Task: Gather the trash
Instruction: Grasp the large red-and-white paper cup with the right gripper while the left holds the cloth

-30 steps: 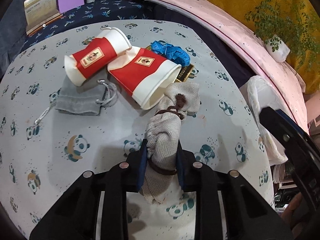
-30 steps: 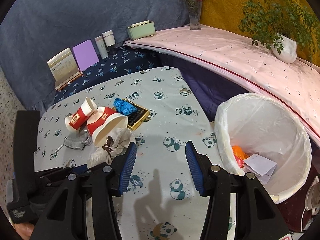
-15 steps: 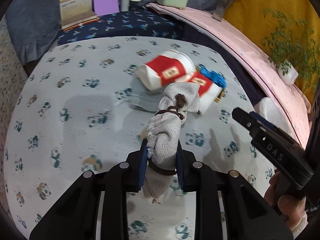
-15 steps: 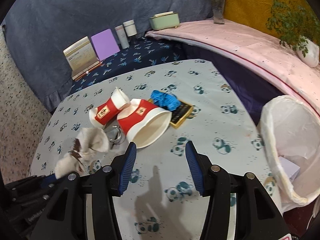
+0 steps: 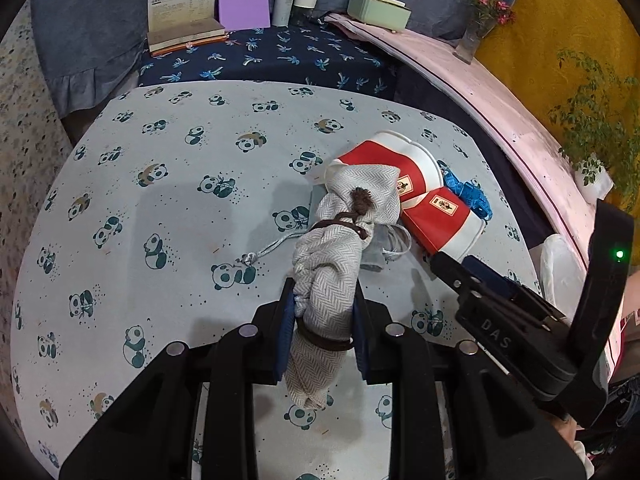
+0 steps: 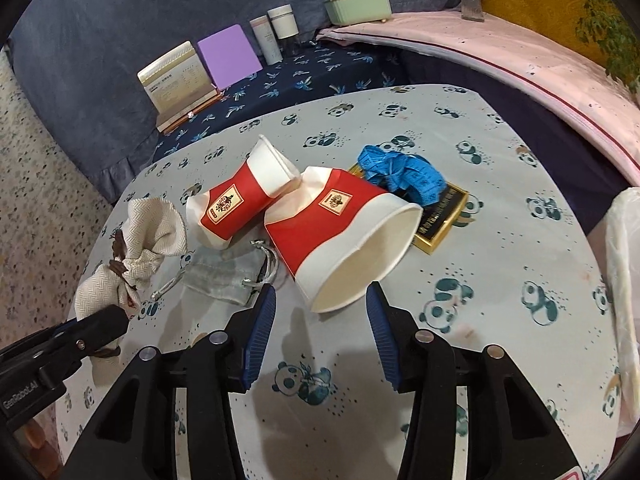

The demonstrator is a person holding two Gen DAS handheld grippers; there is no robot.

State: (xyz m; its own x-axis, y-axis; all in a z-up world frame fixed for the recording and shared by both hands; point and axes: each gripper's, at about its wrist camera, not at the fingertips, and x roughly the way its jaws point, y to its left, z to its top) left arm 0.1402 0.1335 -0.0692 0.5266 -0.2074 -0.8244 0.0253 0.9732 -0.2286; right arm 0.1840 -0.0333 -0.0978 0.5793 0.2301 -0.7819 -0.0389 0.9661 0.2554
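Observation:
My left gripper (image 5: 322, 312) is shut on a beige herringbone drawstring pouch (image 5: 340, 252) and holds it above the panda-print table (image 5: 160, 220); the pouch also shows in the right wrist view (image 6: 132, 248). Two crushed red-and-white paper cups lie on their sides mid-table: a large one (image 6: 344, 232) and a smaller one (image 6: 244, 200). My right gripper (image 6: 320, 320) is open and empty, its fingers just short of the large cup's mouth. It shows at the right of the left wrist view (image 5: 472, 276).
A grey drawstring bag (image 6: 224, 276) lies beside the cups. A blue tape measure (image 6: 404, 176) rests on a black gold-edged plaque (image 6: 440, 216). A white-lined bin (image 6: 624, 280) stands off the table's right edge. Books, bottles and a green box (image 6: 358, 6) line the back.
My left gripper has pulled back and to the left with the pouch. My right gripper has moved left from the bin towards the large cup, which now lies right in front of its fingers.

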